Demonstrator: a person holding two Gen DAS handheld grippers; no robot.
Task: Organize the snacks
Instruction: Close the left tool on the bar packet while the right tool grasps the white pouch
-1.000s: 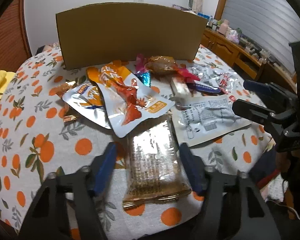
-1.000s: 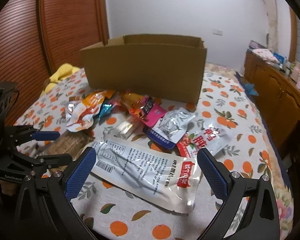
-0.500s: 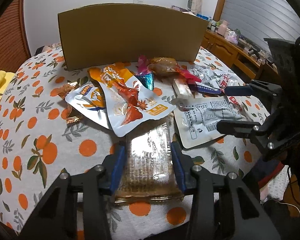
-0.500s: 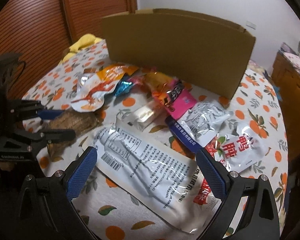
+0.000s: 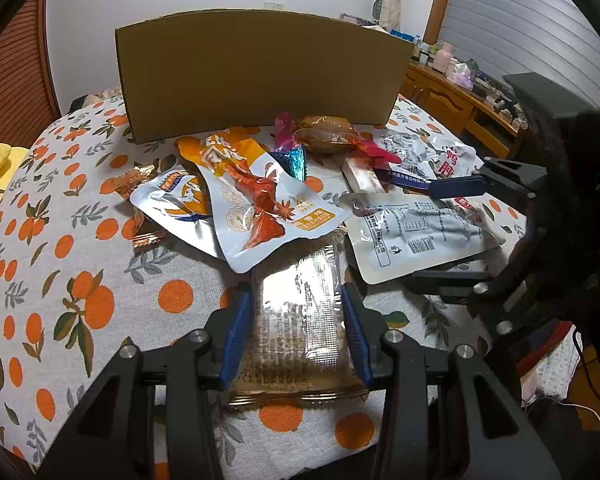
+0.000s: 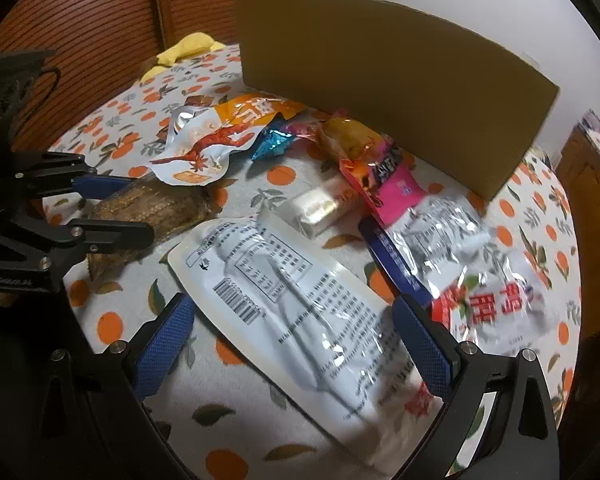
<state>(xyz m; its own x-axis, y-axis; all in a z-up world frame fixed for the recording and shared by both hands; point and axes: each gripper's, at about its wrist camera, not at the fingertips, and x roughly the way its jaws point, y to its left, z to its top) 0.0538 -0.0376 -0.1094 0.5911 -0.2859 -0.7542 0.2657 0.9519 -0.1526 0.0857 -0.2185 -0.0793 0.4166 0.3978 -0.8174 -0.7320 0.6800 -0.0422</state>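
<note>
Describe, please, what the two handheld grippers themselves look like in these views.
Both are alike. The left gripper and right gripper have matte black angular frames with triangular cut-outs and silver screw heads. Each finger carries a long blue textured pad. Pale lettering, too small to read, marks the left gripper's frame in the right wrist view.

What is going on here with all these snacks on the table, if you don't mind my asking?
A person is sorting snack packets with a pair of tongs in each hand. The left tongs have just closed on a clear-wrapped brown bar lying on the tablecloth. The right tongs hang open over a long white packet, not gripping it. A cardboard box stands behind the pile, and nothing has been lifted yet.
</note>
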